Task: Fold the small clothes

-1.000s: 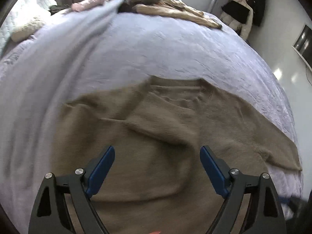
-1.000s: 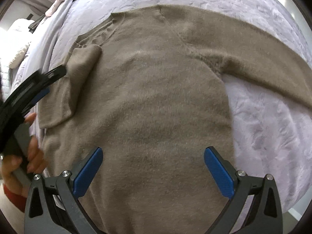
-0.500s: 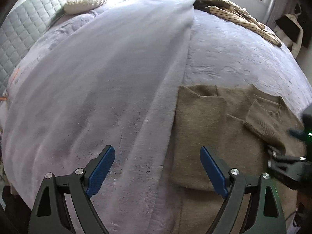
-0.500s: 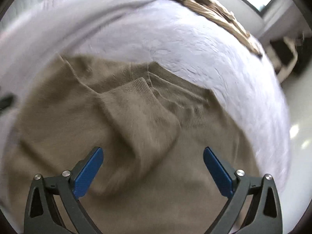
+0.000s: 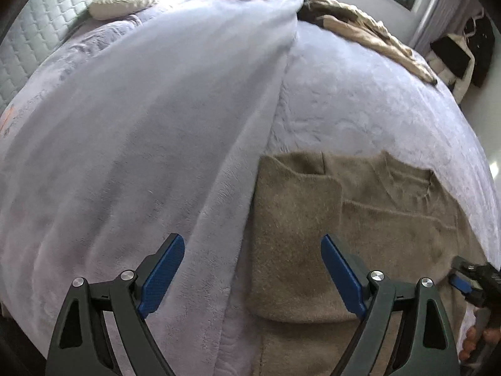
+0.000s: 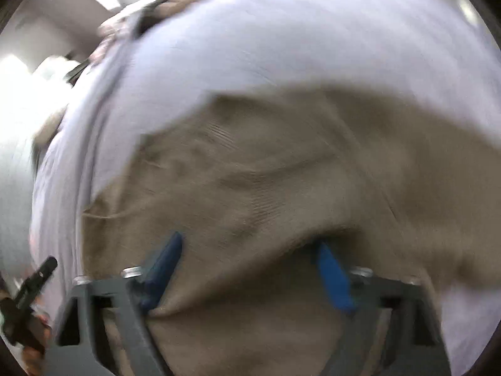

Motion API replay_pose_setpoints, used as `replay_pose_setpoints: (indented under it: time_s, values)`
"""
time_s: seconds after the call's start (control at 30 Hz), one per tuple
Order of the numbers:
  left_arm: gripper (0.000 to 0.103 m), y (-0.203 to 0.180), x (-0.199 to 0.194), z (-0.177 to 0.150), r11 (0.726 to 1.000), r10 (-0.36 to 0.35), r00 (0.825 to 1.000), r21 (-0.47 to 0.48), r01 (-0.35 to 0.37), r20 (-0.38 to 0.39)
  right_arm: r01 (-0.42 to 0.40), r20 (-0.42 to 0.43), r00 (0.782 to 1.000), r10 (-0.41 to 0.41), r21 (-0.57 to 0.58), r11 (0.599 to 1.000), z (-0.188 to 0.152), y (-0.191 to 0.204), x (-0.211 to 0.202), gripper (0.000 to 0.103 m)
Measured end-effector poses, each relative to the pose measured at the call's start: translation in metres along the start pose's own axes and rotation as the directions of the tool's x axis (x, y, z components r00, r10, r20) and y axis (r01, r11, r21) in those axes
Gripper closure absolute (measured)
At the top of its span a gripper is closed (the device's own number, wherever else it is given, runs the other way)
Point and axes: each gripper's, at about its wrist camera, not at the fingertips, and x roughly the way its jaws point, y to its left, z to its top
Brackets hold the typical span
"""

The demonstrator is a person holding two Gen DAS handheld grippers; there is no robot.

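Note:
A tan knit sweater (image 5: 360, 219) lies flat on the lavender bed, one sleeve folded across its chest. In the left wrist view my left gripper (image 5: 250, 269) is open and empty, above the sweater's left edge where it meets a fleece blanket (image 5: 141, 131). The right gripper shows at that view's right edge (image 5: 469, 285). In the blurred right wrist view my right gripper (image 6: 250, 269) is open, low over the sweater (image 6: 281, 172), and a raised fold of knit lies between its fingers.
A pile of beige and pink clothes (image 5: 344, 22) lies at the bed's far end, with a white pillow (image 5: 122, 0) near the quilted headboard. Dark coats (image 5: 463, 59) hang at the far right wall.
My left gripper has swung left to the sweater's edge and the blanket. My right gripper has dropped close onto the sweater, and a fold now sits between its fingers.

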Motion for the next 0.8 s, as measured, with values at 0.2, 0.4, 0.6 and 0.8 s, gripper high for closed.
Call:
replay_pose_setpoints:
  time_s: [0.2,0.4,0.6,0.8]
  values:
    - [0.013,-0.015,0.007,-0.004,0.999,0.028,0.999,0.040,-0.027,-0.027,-0.159,0.037,0.987,0.155,0.180,0.971,0.002,-0.025,-0.002,0.015]
    - [0.013,-0.005,0.008,0.003,0.999,0.036,0.998,-0.013,-0.037,-0.046,-0.102,0.015,0.995,0.101,0.158,0.982,0.020,-0.008,0.019,0.095]
    - [0.013,-0.007,0.029,-0.003,0.993,0.088,0.995,0.080,-0.084,-0.053,-0.049,0.069,0.997,0.047,0.016,0.999,0.024,-0.015,-0.003,0.095]
    - [0.014,-0.018,0.057,-0.002,0.993,-0.028,0.987,0.112,0.046,-0.158,-0.056,0.023,0.998,0.055,0.032,0.998,0.021,-0.036,0.013,0.093]
